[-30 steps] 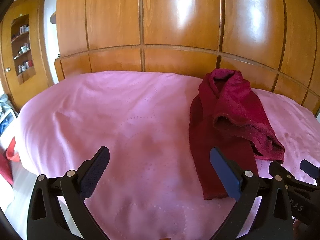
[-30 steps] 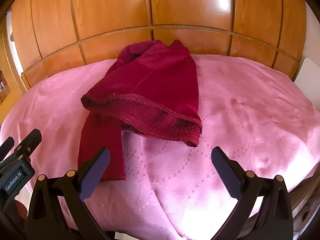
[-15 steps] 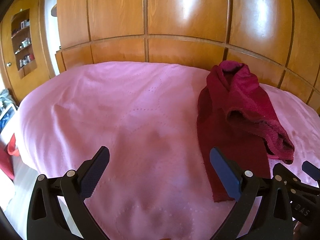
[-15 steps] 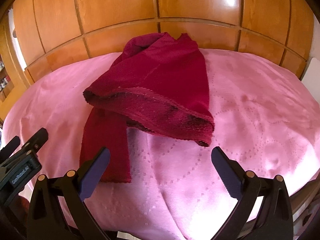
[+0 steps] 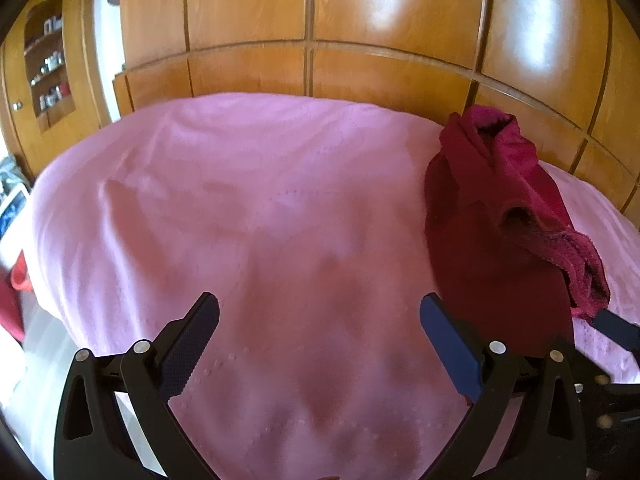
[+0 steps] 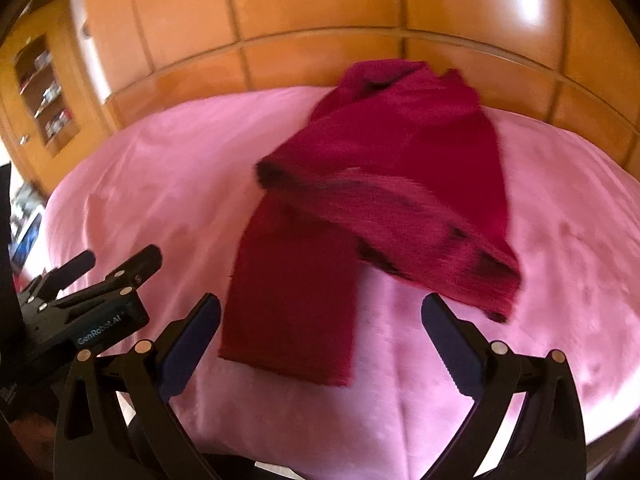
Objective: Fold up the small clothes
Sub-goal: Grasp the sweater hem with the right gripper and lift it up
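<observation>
One dark red knitted garment [image 6: 384,184] lies crumpled on a pink bedspread [image 6: 560,280], its far end bunched up near the wooden panelled wall [image 6: 320,8]. A long, flat strip of it reaches toward the near edge of the bed, and a wider fold with a fuzzy hem lies slantwise across the top.

Two handheld grippers hover low over the near side of the bed. The right gripper [image 6: 320,344] points straight at the garment; its fingers are spread wide and hold nothing. The near end of the flat strip lies between its two fingertips, apart from both, and the fuzzy hem ends just beyond the right fingertip.

The left gripper [image 5: 320,340] is also spread wide and empty, aimed at bare pink bedspread [image 5: 240,200]. From its camera the garment [image 5: 500,240] sits to the right, just past its right finger. In the right wrist view, the left gripper appears at the lower left, beside the right one.

A wooden shelf unit [image 5: 48,64] with small items stands at the far left.
</observation>
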The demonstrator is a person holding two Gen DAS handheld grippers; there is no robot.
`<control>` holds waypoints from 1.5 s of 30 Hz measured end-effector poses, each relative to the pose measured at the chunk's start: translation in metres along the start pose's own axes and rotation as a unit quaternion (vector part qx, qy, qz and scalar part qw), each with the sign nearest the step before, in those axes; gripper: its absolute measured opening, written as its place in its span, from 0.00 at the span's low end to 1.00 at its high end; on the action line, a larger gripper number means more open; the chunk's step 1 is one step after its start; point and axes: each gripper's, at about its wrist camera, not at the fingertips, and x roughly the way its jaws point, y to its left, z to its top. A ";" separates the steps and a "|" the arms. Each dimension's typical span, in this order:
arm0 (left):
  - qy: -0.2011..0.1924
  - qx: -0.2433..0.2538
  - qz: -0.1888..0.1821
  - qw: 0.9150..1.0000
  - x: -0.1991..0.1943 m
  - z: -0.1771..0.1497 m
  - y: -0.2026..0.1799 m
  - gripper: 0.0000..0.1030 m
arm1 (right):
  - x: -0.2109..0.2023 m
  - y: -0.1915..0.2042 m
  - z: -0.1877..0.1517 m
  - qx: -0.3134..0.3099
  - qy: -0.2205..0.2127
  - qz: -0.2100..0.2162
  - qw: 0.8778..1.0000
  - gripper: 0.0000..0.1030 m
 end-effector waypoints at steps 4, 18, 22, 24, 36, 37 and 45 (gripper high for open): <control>0.010 -0.043 0.001 0.999 0.007 0.004 0.028 0.97 | 0.040 0.025 0.000 -0.071 0.056 0.005 0.996 0.60; 0.049 -0.070 0.010 0.996 0.028 0.011 0.081 0.87 | -0.123 -0.070 0.114 0.001 -0.159 0.028 0.987 0.12; 0.057 -0.053 -0.040 0.996 0.032 0.013 0.064 0.87 | -0.175 -0.148 0.127 0.091 -0.235 -0.054 0.966 0.12; 0.060 -0.040 -0.062 0.995 0.033 0.017 0.052 0.87 | -0.189 -0.181 0.120 0.125 -0.253 -0.104 0.954 0.11; 0.067 -0.022 -0.355 0.932 0.002 0.064 -0.024 0.87 | -0.131 -0.129 0.088 0.044 -0.168 0.084 0.981 0.12; 0.064 -0.024 -0.368 0.927 -0.002 0.068 -0.025 0.87 | -0.123 -0.111 0.088 0.023 -0.159 0.111 0.981 0.12; 0.047 -0.116 -0.345 0.930 -0.009 0.077 0.042 0.87 | -0.028 -0.009 0.083 -0.039 -0.049 0.265 0.962 0.14</control>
